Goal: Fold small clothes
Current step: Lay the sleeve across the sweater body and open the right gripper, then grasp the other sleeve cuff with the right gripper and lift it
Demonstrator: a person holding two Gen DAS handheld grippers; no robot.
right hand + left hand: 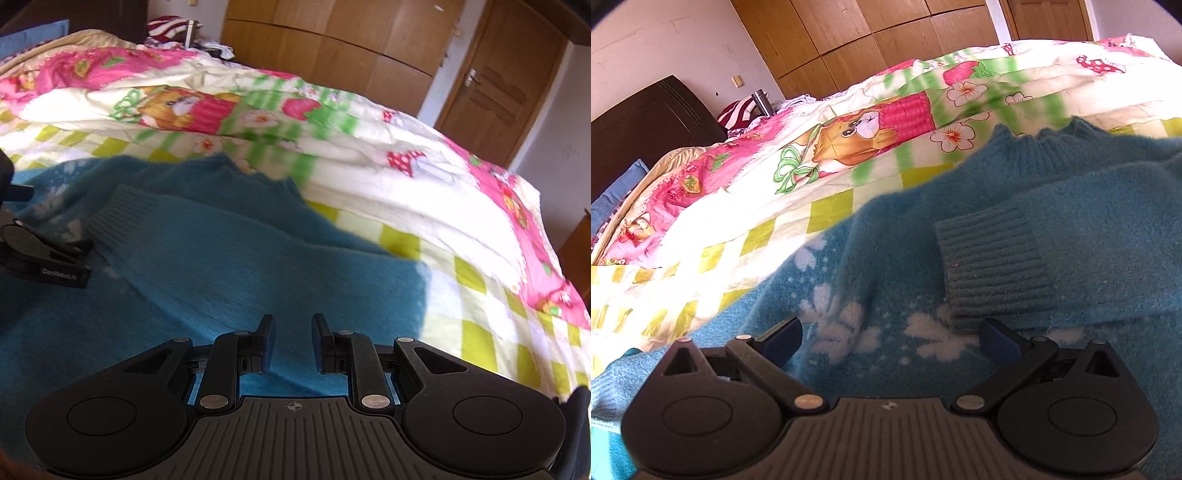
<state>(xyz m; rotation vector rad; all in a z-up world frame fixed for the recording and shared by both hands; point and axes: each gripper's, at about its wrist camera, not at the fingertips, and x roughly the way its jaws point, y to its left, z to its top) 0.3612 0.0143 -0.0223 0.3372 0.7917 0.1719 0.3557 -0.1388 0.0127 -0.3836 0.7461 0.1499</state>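
While I'm hovering both grippers, left gripper (890, 341) spread wide, right gripper (293, 338) part-spread, fuzzy teal sweater (1071, 229) lying flat, ribbed cuff (990, 258) folded across.

Left tool (890, 341) spread wide above blue sweater (1071, 206), ribbed cuff (990, 258) of folded sleeve lying across white flower pattern (834, 325), cartoon-print quilt (775, 192) on bed, wooden wardrobe (879, 40) behind

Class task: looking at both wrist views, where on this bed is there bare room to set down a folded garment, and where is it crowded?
Free: the checked quilt right of the blue sweater, and the checked strip to its left. Crowded: the head end, where a metal flask and striped cloth lie heaped.
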